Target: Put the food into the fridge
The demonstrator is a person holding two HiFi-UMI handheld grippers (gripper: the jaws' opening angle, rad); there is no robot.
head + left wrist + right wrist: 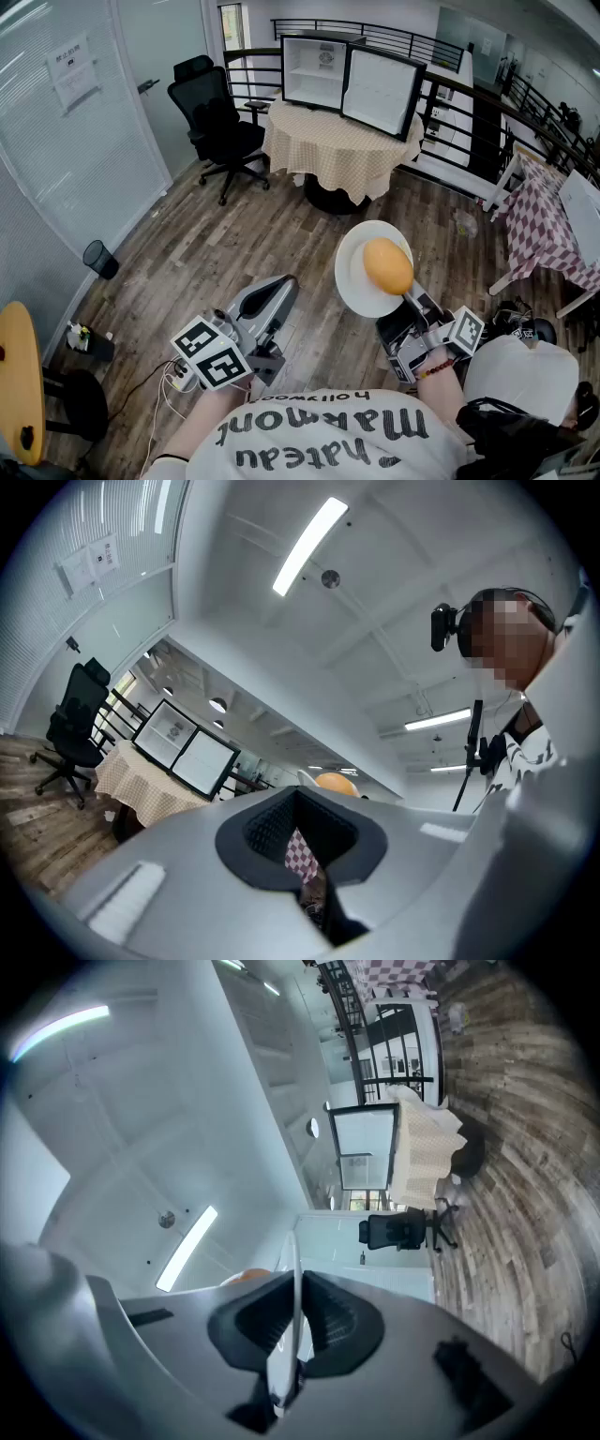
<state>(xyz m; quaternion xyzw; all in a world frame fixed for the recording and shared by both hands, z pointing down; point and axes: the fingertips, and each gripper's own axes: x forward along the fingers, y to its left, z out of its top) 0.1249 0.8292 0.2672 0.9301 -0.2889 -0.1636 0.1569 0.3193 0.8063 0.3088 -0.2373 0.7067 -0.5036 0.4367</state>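
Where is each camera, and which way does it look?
Head view: on the person's head, looking down at left gripper, right gripper and plate; the shirt shows.
Left gripper view: on that gripper, looking up along its empty fingers; the person's shoulder shows.
Right gripper view: on that gripper, looking along fingers clamping the plate's rim.
Shared: all three see the open fridge.

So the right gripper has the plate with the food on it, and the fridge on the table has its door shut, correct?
Not quite: the fridge has its door open, as the head view shows. The rest holds: the right gripper is shut on the plate carrying the food, and the fridge sits on the table.
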